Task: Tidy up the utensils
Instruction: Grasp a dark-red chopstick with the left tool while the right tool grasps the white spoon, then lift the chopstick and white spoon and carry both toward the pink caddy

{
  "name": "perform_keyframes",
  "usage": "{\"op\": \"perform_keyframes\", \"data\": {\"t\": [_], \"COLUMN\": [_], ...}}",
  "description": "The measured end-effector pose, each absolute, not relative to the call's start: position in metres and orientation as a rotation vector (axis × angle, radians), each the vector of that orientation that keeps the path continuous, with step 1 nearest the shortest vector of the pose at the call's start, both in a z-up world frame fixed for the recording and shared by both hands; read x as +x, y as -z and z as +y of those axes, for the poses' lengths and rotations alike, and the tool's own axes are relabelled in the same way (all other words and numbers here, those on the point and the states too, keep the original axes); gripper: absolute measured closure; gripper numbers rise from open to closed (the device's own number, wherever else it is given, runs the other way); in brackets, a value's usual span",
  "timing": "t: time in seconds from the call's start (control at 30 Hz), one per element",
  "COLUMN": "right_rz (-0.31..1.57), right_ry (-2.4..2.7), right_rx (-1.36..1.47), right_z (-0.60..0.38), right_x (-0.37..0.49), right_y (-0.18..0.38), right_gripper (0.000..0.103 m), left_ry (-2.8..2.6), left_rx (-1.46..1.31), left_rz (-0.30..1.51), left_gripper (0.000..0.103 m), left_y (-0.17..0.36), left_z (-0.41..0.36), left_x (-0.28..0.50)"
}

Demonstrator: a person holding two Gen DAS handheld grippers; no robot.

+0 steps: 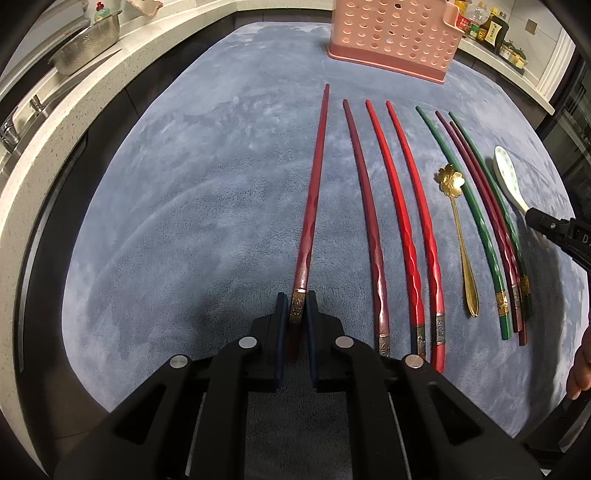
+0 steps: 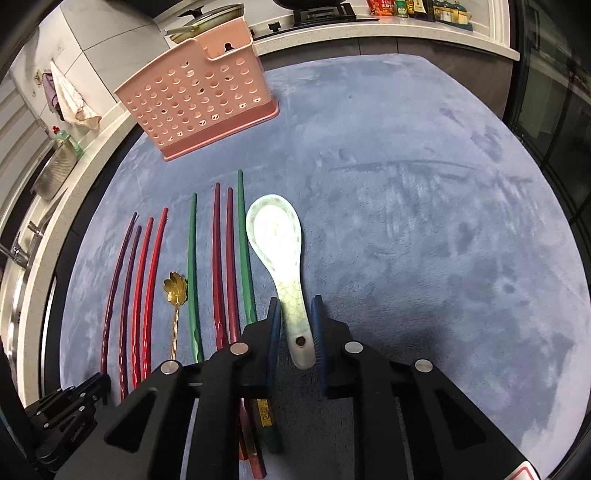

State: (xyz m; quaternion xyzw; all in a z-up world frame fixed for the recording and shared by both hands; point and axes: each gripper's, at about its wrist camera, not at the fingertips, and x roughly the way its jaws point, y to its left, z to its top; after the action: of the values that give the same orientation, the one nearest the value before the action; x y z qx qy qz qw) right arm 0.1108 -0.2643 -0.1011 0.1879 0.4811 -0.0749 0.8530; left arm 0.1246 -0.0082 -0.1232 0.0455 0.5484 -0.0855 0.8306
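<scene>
Chopsticks and spoons are lying in a row on a blue-grey plush mat [image 1: 184,221], all pointing away from the tongs toward a pink perforated plastic utensil holder [image 1: 395,33] that is standing upright at the far edge.

The left gripper [image 1: 297,314] is pinching the thick, metal-banded end of a dark red wooden chopstick [image 1: 316,177], its blue pads pressing on both sides. This stick is lying farthest left in the row, with bare mat beyond it. Just right of these tongs, a second dark red chopstick [image 1: 364,206] and two bright red chopsticks [image 1: 402,206] are resting side by side, then a small gold spoon with a flower-shaped bowl [image 1: 461,236].

The right gripper [image 2: 295,328] is closing on the handle of a pale green crackle-glazed ceramic soup spoon [image 2: 275,236]; its right pad is touching the handle end, while a thin gap is showing at the left pad. Immediately left of these tongs, green and maroon chopsticks [image 2: 229,258] are lying close together.
</scene>
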Motion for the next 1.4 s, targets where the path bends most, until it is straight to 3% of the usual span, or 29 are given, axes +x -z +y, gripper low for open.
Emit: {"op": "perform_keyframes", "data": {"t": [0.57,0.93,1.4], "right_rz": [0.925,0.850,0.720], "right_ry": [0.165,0.184,0.177], "right_rx": [0.362,0.349,0.308], "right_z": [-0.262,-0.268,-0.284], "right_x": [0.092,0.083,0.120], "right_y": [0.070,0.030,-0.030], "right_gripper": [0.092,0.096,0.096], "left_ry": [0.219,0.227,0.205], "left_rx": [0.027,0.013,0.027], "left_rz": [1.126,0.941,0.651], "left_gripper": [0.095,0.096,0.096], "left_y": [0.099,0.020,-0.096], "left_z": [0.003,0.014,0.007], "left_x": [0.116,0.125,0.198]}}
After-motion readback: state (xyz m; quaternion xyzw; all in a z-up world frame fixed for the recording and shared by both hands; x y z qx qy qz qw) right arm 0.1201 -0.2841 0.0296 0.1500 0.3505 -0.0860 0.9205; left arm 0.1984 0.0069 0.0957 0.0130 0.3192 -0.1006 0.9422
